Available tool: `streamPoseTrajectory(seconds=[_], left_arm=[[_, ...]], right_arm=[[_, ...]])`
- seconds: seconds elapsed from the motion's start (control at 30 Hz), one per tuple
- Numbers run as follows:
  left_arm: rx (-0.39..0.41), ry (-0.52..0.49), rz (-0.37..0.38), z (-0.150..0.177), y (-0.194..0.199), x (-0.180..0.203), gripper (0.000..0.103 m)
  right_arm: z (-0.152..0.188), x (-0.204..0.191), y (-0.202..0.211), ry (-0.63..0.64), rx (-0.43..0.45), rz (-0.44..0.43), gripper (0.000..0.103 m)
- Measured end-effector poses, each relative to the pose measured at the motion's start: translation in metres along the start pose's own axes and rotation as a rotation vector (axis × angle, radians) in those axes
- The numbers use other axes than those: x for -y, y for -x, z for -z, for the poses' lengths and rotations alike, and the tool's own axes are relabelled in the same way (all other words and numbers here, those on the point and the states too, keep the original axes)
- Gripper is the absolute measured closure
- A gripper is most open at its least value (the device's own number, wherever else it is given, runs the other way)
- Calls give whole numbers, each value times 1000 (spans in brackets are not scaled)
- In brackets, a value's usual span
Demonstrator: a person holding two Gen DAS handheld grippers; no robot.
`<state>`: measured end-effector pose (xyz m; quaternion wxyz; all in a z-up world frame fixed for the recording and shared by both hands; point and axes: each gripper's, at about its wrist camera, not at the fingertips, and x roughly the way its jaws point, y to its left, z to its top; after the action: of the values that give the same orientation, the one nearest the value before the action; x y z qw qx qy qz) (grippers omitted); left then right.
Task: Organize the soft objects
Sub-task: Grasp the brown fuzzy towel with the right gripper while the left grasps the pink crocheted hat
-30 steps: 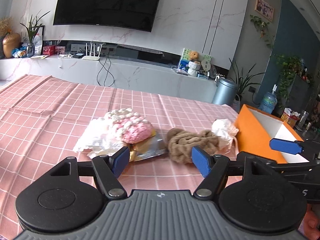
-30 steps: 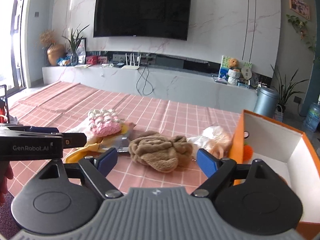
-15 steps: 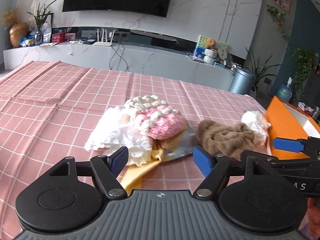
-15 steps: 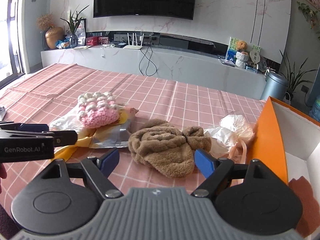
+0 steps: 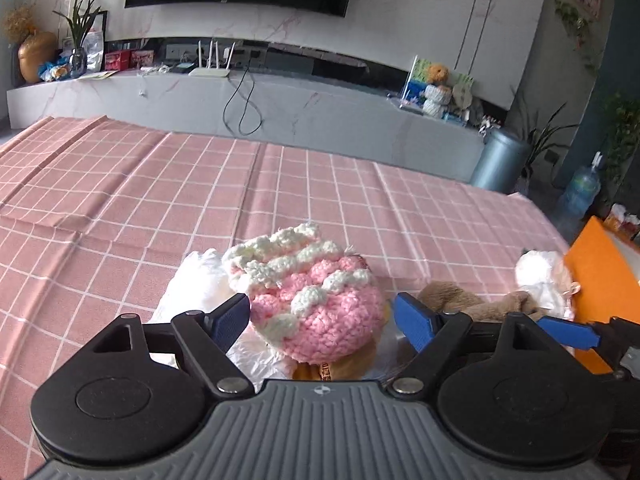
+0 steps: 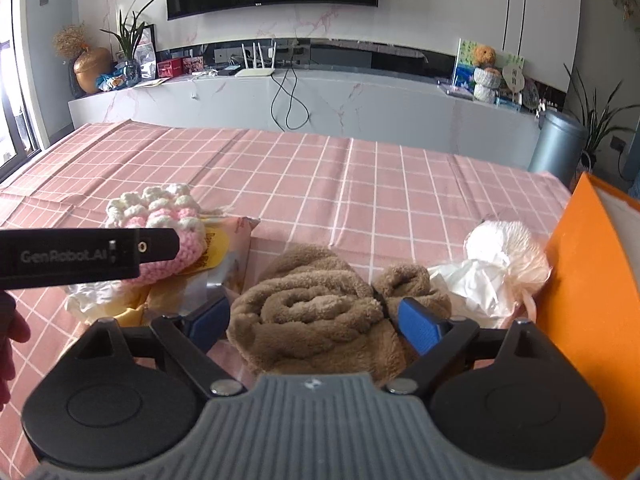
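Straddling two soft things beside the orange box (image 6: 592,280)

Left gripper (image 5: 320,322) jaws, just widened, flank the pink crochet piece (image 5: 320,312) unclamped; right gripper (image 6: 316,326) jaws, likewise apart, flank the brown plush (image 6: 316,320).

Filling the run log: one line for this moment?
left gripper: open, jaws just widened, around pink knit | right gripper: open around brown plush
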<state>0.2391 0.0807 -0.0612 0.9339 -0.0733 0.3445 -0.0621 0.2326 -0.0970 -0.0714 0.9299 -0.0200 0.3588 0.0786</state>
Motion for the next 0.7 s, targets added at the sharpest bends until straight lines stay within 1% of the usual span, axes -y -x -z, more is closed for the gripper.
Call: streamPoseTrajectory(seconds=[0.1,0.2,0.23,0.3,0.4,0.47,0.5,0.53,0.57,0.6,0.63,0.7], left_arm=[[-11,8,-30,0,-9,2,4],[-18,-14,-51,1,-16,6,3],[-25,-21,-64,2,-18,7,3],[-25,-11,-64,2,-21,5,3],[-38,-20,-73,2,-24,7,14],[-35,-29,-74,4,-24,8,20],[-32,-33,-73,5,-23,9,27],[-30,-38,-76,5,-22,10,38],[-27,-40,-80,5,-21,9,42],[-26,-41,-81,5,-20,10,49],[-24,-43,-80,4,-19,9,56],[-21,-52,-80,4,-17,10,65]], right_arm=[[5,2,-7,3,-13,-2,14],[9,0,-9,31,-14,8,20],[10,1,-9,40,-14,14,24],[12,1,-9,53,-17,20,26],[15,-1,-8,81,-18,33,31],[17,0,-7,80,-15,37,38],[18,0,-6,83,-12,40,40],[19,0,-5,83,-11,40,43],[19,0,-3,84,-10,41,46],[20,1,-3,86,-10,41,48],[20,0,-2,86,-8,40,52],[20,1,1,80,-4,36,57]])
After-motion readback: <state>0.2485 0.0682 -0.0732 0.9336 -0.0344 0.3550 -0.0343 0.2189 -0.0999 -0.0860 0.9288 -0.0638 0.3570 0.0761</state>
